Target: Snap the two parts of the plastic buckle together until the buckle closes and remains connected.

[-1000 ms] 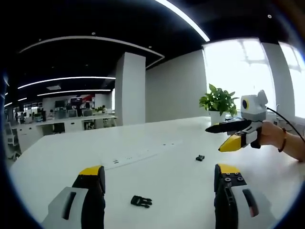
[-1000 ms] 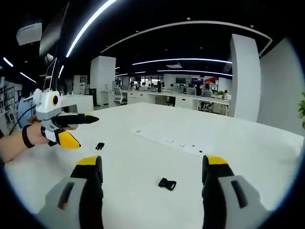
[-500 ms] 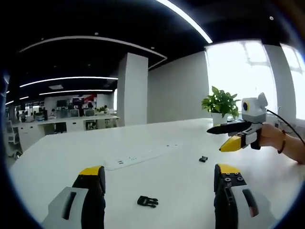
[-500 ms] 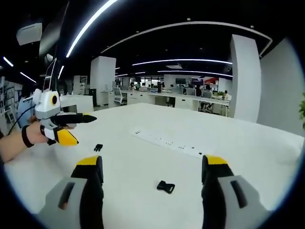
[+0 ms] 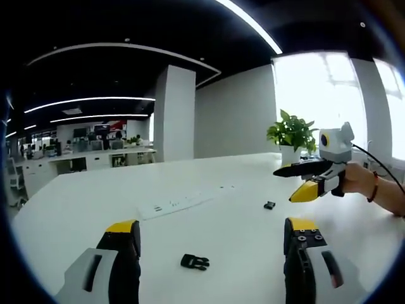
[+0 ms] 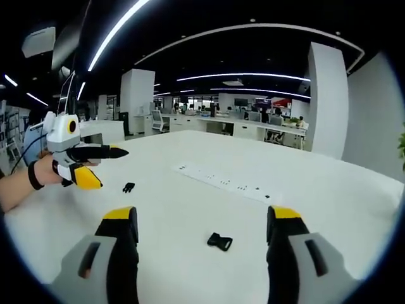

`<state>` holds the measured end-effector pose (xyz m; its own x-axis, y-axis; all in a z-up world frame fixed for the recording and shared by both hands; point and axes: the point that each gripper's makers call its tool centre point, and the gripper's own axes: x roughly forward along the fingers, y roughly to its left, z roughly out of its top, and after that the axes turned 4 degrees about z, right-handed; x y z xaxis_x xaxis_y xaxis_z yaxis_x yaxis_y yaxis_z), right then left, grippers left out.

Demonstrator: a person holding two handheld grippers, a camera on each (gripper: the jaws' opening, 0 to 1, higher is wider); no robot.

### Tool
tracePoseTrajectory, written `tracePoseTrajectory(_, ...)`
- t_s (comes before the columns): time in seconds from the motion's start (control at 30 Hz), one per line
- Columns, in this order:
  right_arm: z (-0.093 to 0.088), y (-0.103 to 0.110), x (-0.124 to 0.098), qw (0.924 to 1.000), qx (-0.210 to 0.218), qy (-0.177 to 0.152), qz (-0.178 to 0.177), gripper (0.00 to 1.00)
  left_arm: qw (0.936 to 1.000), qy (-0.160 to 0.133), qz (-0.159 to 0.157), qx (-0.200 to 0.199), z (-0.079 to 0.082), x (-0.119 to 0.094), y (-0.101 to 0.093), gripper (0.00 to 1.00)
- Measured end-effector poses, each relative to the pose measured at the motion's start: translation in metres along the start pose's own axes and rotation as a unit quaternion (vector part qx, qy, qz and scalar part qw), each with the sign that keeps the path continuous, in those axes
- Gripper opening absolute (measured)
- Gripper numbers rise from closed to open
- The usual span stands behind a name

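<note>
Left gripper view: two small black plastic buckle parts lie well apart on the big white table (image 5: 76, 209), one (image 5: 194, 261) between the left gripper (image 5: 212, 235)'s wide-open jaws. The other (image 6: 219, 241) lies before the right gripper (image 6: 199, 223), also gaping, empty. Nothing is picked up yet; I think each gripper must grab one part.

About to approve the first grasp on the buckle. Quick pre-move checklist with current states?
1. Left gripper jaws apart, nothing held: ok.
2. Right gripper jaws apart, nothing held: ok.
3. Larger buckle part lies free on the white table, ahead between the left jaws: ok.
4. Smaller buckle part lies apart on the table, near the right gripper: ok.
5. Both parts in sight, unobstructed: ok.
6. Which way each part's mating end faces: cannot tell, too small.
</note>
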<state>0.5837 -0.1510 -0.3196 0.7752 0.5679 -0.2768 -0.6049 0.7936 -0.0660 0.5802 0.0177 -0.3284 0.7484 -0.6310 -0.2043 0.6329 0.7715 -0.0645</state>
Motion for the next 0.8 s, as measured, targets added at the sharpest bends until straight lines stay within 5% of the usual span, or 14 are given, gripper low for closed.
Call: tracePoseTrajectory(0.8, -0.038, -0.004, 0.008, 0.9982, 0.006, 0.059, 0.006, 0.80, 0.9973, 0.073, -0.005, 0.008, -0.029, 0.000, 0.004, 0.92)
